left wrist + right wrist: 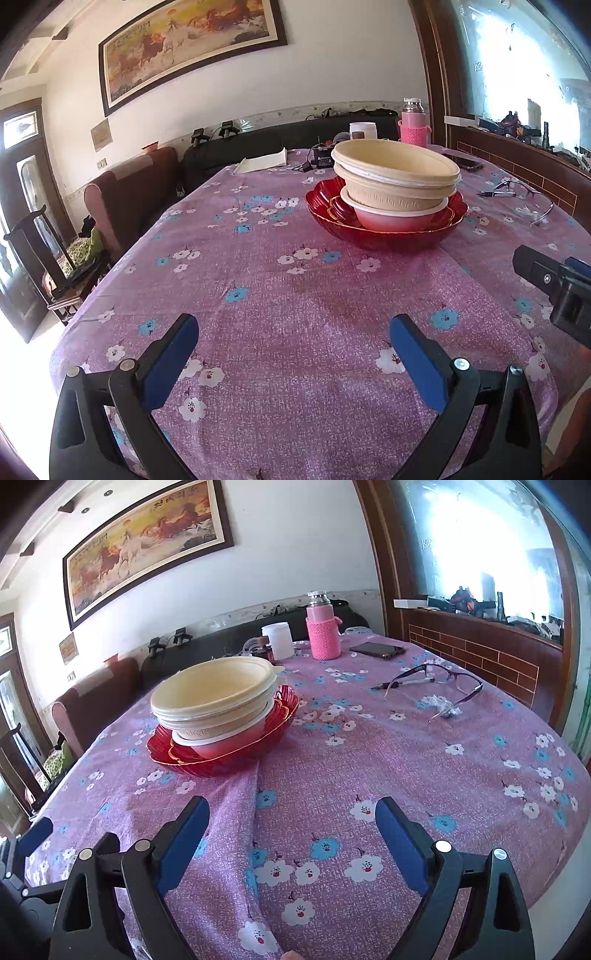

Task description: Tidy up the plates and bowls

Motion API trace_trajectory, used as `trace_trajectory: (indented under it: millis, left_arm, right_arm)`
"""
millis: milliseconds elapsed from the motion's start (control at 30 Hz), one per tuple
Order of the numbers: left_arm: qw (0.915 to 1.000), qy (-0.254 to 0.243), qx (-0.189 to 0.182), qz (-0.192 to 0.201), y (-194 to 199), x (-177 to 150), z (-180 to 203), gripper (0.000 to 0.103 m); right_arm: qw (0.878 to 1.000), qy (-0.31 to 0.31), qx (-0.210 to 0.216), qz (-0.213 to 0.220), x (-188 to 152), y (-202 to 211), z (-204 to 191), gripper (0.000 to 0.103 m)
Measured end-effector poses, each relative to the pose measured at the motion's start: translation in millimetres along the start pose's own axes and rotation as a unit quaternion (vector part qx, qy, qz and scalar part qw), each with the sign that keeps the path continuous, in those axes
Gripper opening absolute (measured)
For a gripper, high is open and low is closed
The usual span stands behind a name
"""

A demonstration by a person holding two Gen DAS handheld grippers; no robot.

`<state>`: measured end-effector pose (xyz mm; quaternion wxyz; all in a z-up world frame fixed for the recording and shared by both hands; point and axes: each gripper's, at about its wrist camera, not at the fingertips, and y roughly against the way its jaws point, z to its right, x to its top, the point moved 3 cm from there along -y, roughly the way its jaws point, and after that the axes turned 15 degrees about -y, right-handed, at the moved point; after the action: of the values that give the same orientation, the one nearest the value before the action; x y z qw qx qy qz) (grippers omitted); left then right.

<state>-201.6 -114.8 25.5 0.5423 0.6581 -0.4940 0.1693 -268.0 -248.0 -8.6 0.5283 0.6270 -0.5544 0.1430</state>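
A stack of dishes stands on the flowered purple tablecloth [295, 295]. At its base is a red glass plate [384, 236] [229, 764], and in it sits a pink bowl [399, 219] [225, 747]. Nested cream bowls [395, 173] [214, 698] top the pile. My left gripper [293, 328] hovers open over bare cloth, well short of the stack. Open too is my right gripper [291, 808], nothing between its blue pads, the stack ahead and to its left. The right gripper's finger [546, 277] shows at the left wrist view's right edge.
A pink-sleeved flask [323, 635], a white jar [277, 640], a phone [376, 650], glasses [450, 683] and a pen [402, 683] lie on the far right of the table. A folded paper [264, 162] lies far left. Sofas and a chair [48, 251] stand beyond the table's edge.
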Motion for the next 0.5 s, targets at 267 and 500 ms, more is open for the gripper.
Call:
trace_trajectory:
  millis: [267, 500]
  left_arm:
    - [0.9999, 0.003, -0.005, -0.008, -1.8, -3.2, -0.6, 0.103]
    - [0.9999, 0.003, -0.006, -0.011, -2.6, -4.0, 0.1, 0.103]
  right_arm:
    - [1.000, 0.010, 0.001, -0.005, -3.0, -0.1, -3.8, 0.094]
    - [1.000, 0.011, -0.001, -0.005, -3.5, -0.2, -4.8, 0.094]
